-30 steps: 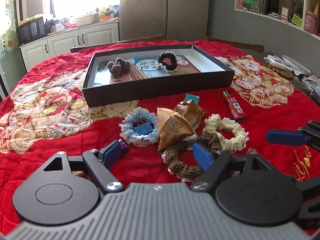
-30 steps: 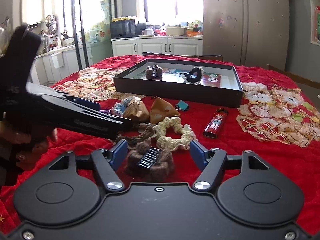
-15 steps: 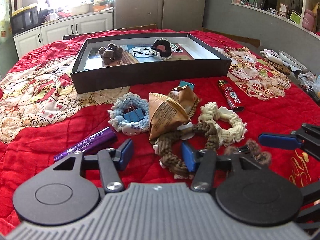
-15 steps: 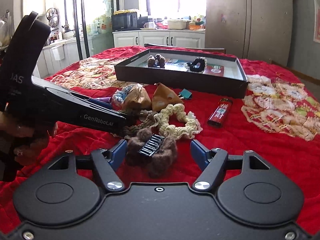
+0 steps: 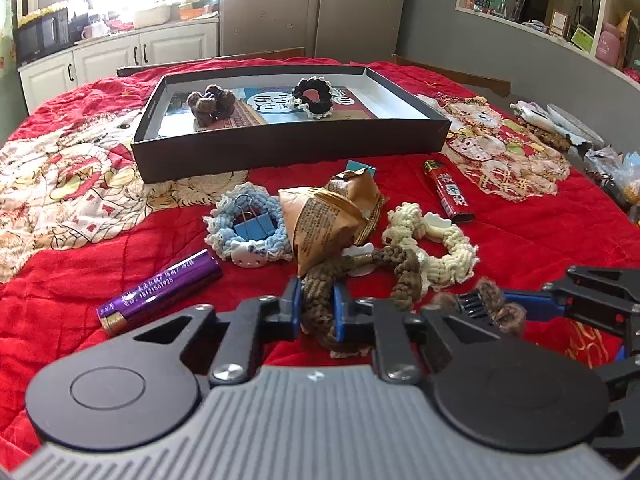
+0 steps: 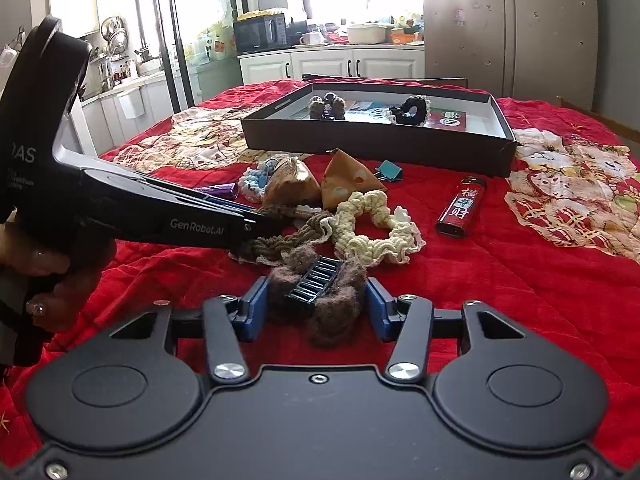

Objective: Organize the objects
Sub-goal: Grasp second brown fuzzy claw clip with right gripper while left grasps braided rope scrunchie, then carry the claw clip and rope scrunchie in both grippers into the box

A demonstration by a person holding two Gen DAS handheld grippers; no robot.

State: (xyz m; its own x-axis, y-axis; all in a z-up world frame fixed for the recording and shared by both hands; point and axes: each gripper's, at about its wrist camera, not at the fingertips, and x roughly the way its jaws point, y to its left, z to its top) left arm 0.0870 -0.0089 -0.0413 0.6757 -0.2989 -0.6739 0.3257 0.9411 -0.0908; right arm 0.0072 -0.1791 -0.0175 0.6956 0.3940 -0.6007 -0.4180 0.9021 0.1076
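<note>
My left gripper (image 5: 316, 304) is shut on the near end of a brown knitted scrunchie (image 5: 404, 268), which lies on the red cloth. From the right wrist view, the left gripper (image 6: 256, 226) pinches that scrunchie (image 6: 280, 244) from the left. My right gripper (image 6: 316, 300) is closing on a brown furry hair clip (image 6: 332, 316) with black teeth. Both blue pads touch its fur. The clip (image 5: 488, 296) also shows at the right of the left wrist view. A dark tray (image 5: 288, 148) at the back holds a brown fuzzy tie and a black scrunchie.
A cream scrunchie (image 5: 440, 248), two brown snack packets (image 5: 320, 224), a light blue scrunchie (image 5: 248, 224) with a binder clip, a purple battery (image 5: 160, 292) and a red lighter (image 5: 448, 192) lie between grippers and tray. More clutter sits at the table's right edge.
The left jaws have shut on the brown scrunchie. The right jaws have narrowed onto the furry clip. Neither hand has shifted much.
</note>
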